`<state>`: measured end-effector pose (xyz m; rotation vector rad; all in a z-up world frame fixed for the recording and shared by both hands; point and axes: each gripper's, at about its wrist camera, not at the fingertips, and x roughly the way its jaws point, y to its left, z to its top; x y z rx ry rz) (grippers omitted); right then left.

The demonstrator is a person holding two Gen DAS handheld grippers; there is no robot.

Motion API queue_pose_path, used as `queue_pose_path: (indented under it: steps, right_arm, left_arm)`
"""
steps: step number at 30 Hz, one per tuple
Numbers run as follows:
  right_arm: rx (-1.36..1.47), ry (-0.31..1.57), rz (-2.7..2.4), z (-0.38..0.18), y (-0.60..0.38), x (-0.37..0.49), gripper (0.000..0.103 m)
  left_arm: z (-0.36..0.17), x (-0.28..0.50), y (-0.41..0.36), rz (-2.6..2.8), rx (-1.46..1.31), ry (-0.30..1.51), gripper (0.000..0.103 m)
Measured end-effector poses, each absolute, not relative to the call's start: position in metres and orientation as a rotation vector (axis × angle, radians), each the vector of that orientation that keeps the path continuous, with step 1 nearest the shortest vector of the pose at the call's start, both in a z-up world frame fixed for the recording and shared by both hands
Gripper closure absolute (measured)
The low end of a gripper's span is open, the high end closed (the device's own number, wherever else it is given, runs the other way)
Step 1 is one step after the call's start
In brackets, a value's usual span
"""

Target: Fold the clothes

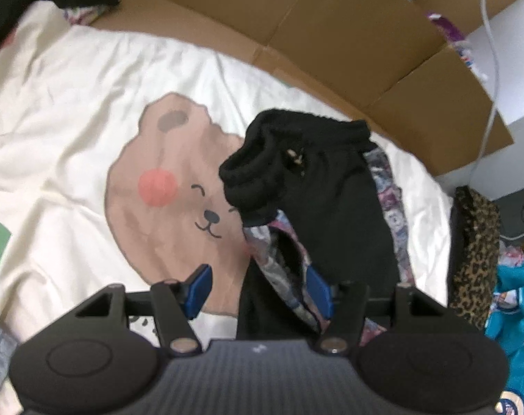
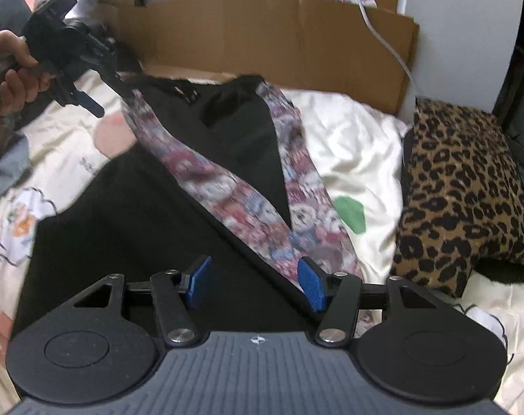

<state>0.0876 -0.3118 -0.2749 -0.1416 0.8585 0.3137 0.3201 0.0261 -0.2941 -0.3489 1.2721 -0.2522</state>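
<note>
Lying btw. gripper (image 2: 255, 285) pads: trousers (image 2: 130, 214)

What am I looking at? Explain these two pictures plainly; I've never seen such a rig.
There is no robot. A person holds a gripper in each hand, and each carries a wide-angle camera looking along its two blue-padded fingers. One picture looks out from the left gripper. The other looks out from the right gripper and also shows the person's hand. On a cream bedspread printed with a bear are black trousers with patterned side stripes, beside a leopard-print cushion. Both grippers stand open over the trousers; neither clearly pinches them.
</note>
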Motion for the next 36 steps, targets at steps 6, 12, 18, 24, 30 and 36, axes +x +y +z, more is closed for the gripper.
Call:
queue_pose_path:
  steps: [6, 12, 18, 24, 30, 36]
  right_arm:
    - [-0.195, 0.9, 0.29, -0.296, -0.328, 0.091, 0.043]
    - [-0.213, 0.923, 0.255, -0.307, -0.34, 0.091, 0.051]
    - [-0.23, 0.958, 0.208, -0.318, -0.353, 0.085, 0.062]
    - [-0.239, 0.968, 0.187, -0.318, -0.361, 0.083, 0.065]
    - [-0.234, 0.972, 0.173, -0.317, -0.368, 0.081, 0.08]
    - [-0.219, 0.975, 0.177, -0.317, -0.373, 0.08, 0.091]
  left_arm:
    - [-0.314, 0.329, 0.024, -0.255, -0.367, 1.286, 0.04]
    - [-0.328, 0.335, 0.023, -0.252, -0.433, 1.286, 0.047]
    - [-0.314, 0.338, 0.014, -0.315, -0.421, 1.246, 0.073]
    - [-0.299, 0.344, 0.01, -0.341, -0.442, 1.22, 0.087]
    - [-0.288, 0.356, 0.0, -0.341, -0.466, 1.208, 0.088]
    - [-0.279, 0.378, -0.028, -0.346, -0.484, 1.198, 0.088]
